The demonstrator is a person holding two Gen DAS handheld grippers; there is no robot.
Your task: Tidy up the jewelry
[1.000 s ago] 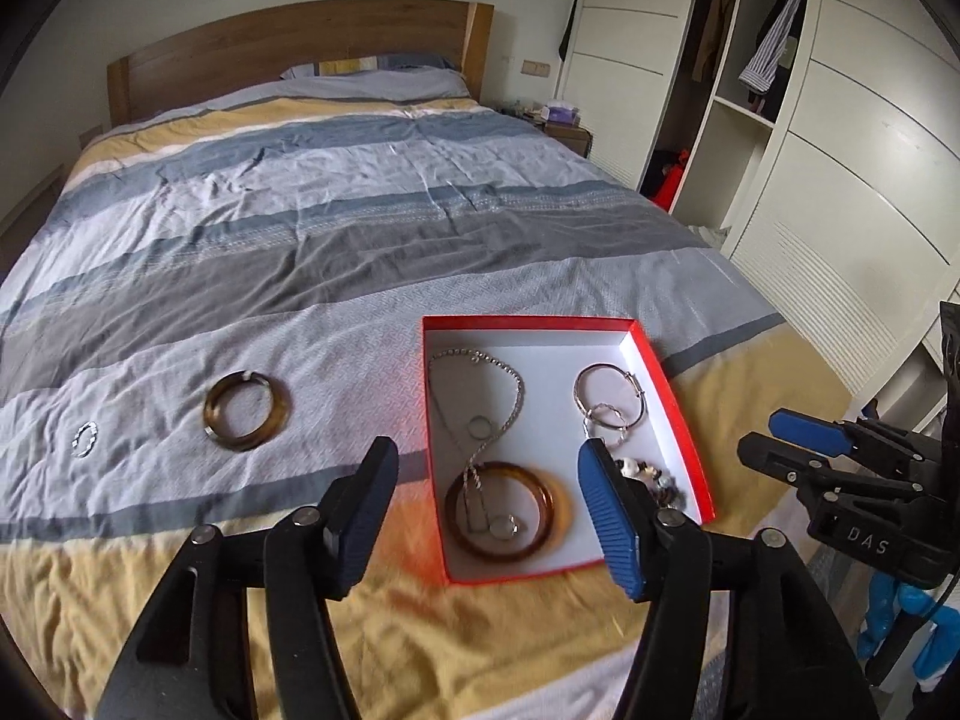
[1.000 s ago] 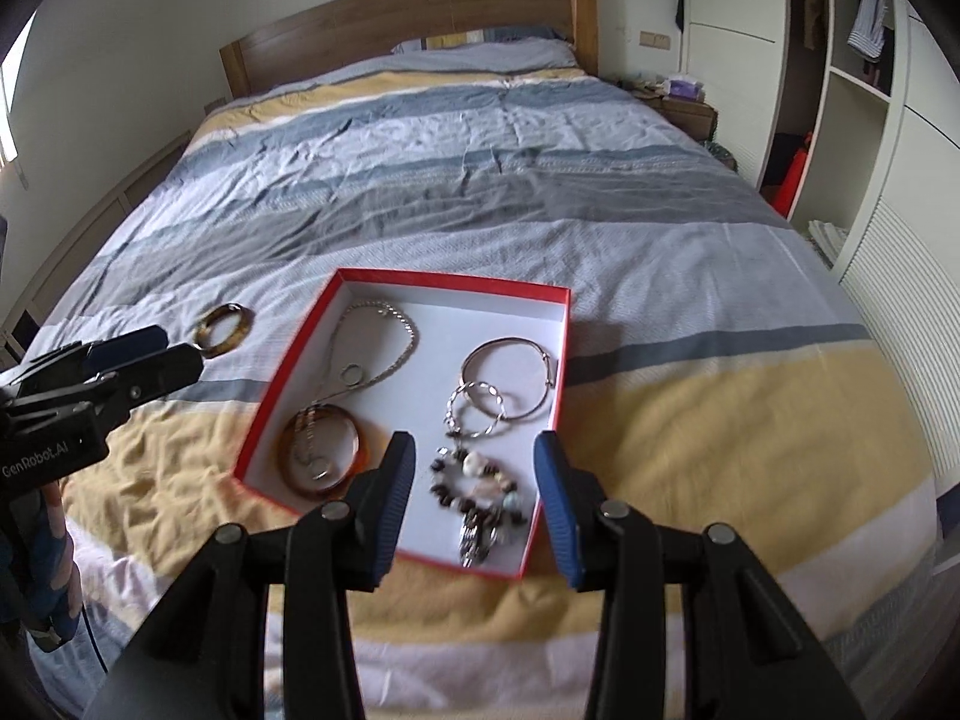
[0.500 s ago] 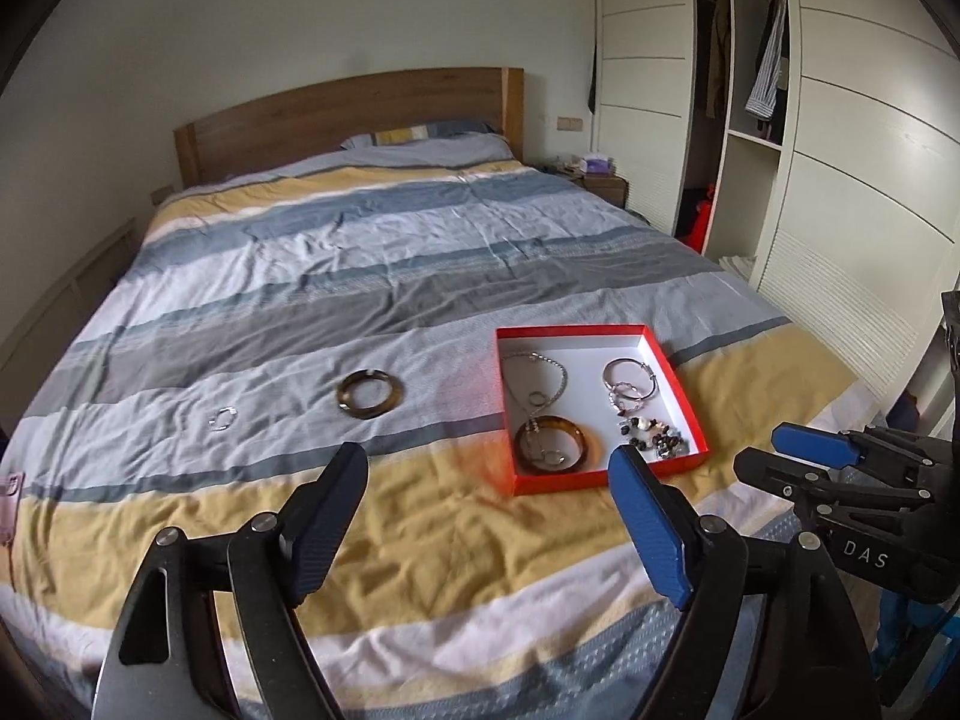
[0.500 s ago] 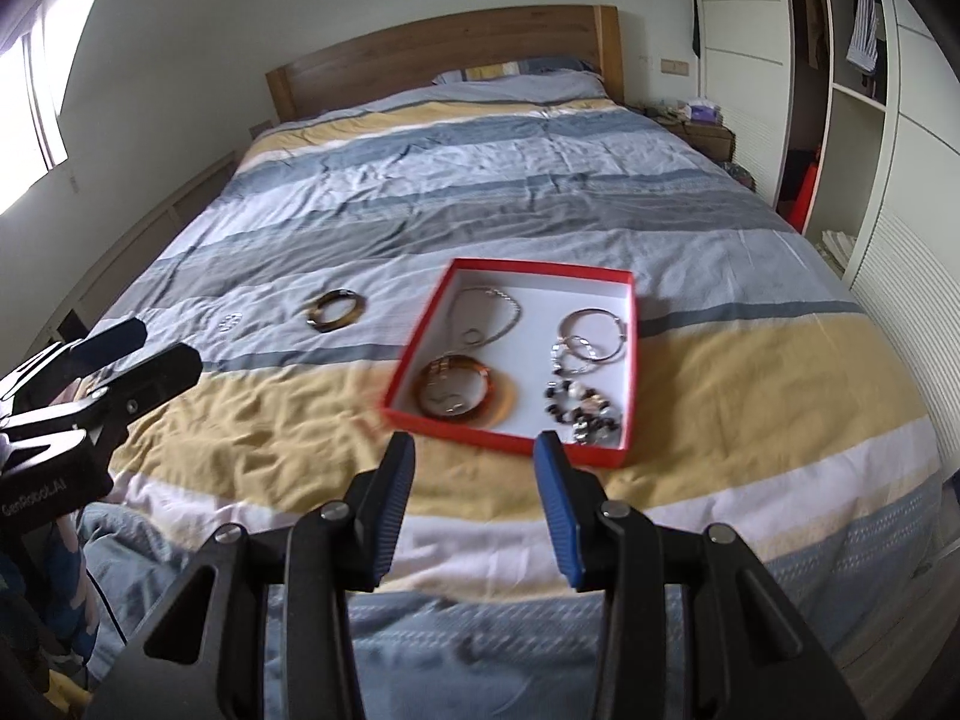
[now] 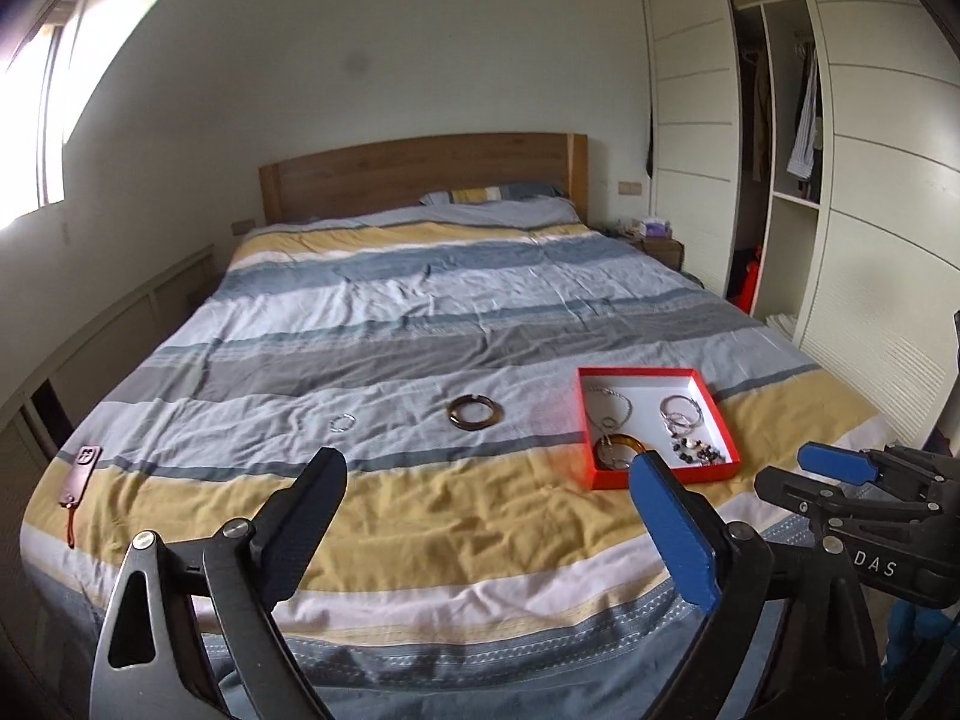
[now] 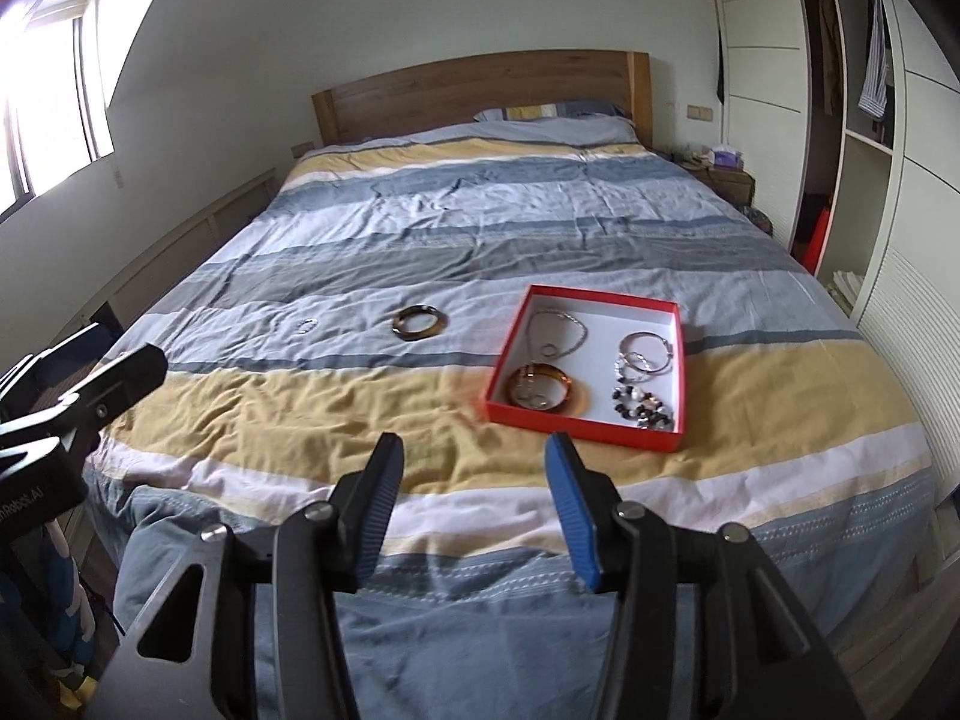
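Observation:
A red-rimmed white box (image 5: 727, 426) (image 6: 510, 342) lies on the striped bed with a silver chain, an amber bangle (image 6: 538, 386), silver hoops and dark beads inside. A brown bangle (image 5: 474, 411) (image 6: 420, 322) and a small silver ring (image 5: 342, 422) (image 6: 306, 325) lie on the cover left of the box. My left gripper (image 5: 489, 471) hangs back over the foot of the bed, its jaws opening wide with nothing between them. My right gripper (image 6: 474, 453) is also well short of the box, jaws opening and empty.
A brown phone case with a strap (image 5: 81, 471) lies at the bed's left edge. White wardrobes (image 5: 870, 240) stand to the right, a nightstand (image 6: 729, 177) by the wooden headboard (image 6: 480, 87). The other gripper shows at each view's side.
Both grippers have pulled back and up from the box, which now looks small and far. The left jaws have spread much wider, the right ones a little.

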